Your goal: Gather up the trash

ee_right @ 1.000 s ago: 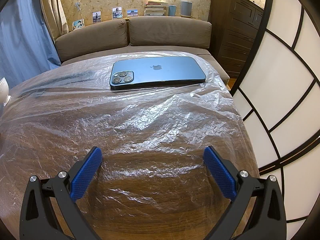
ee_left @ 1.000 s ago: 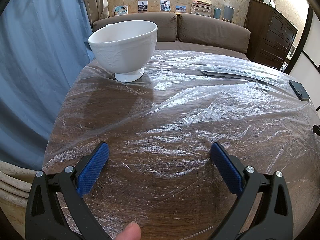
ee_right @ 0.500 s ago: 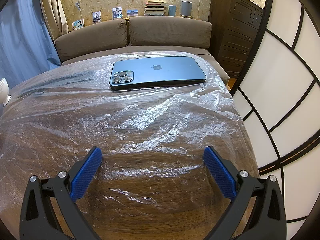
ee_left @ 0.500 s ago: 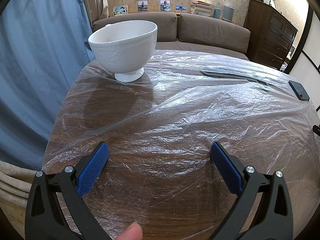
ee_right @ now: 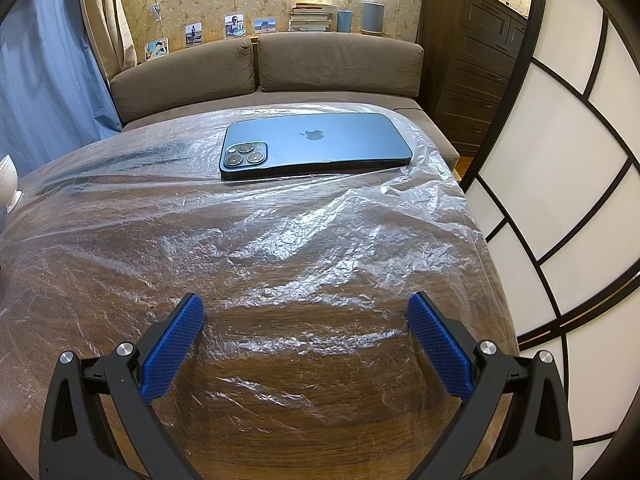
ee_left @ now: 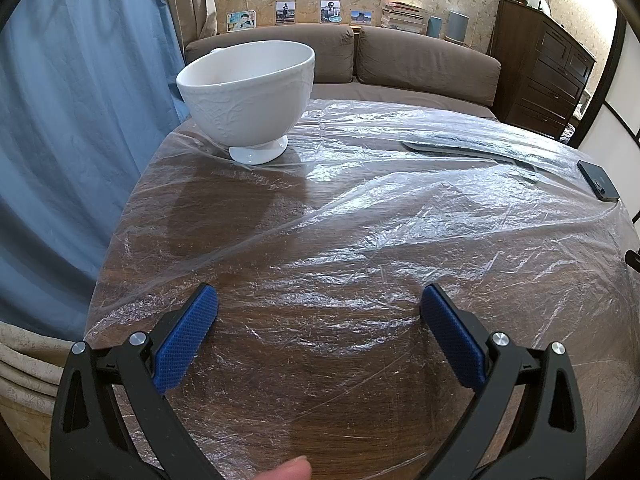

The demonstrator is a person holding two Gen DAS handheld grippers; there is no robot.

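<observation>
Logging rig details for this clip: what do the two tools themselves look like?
Both match. The left tool and right tool have black plastic arms with triangular cut-outs and silver screw heads, each ending in a flat rectangular blue pad with a fine dotted texture. No cables or markings show. A bare fingertip peeks in below the left tool; no sleeve is visible.

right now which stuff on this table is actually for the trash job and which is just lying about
For the job:
- clear plastic sheet spread over the table, likely the trash
- left tool, open, empty
- right tool, open, empty

Just lying about:
- white bowl, standing on the sheet
- blue phone, lying on the sheet
- sofa
</observation>
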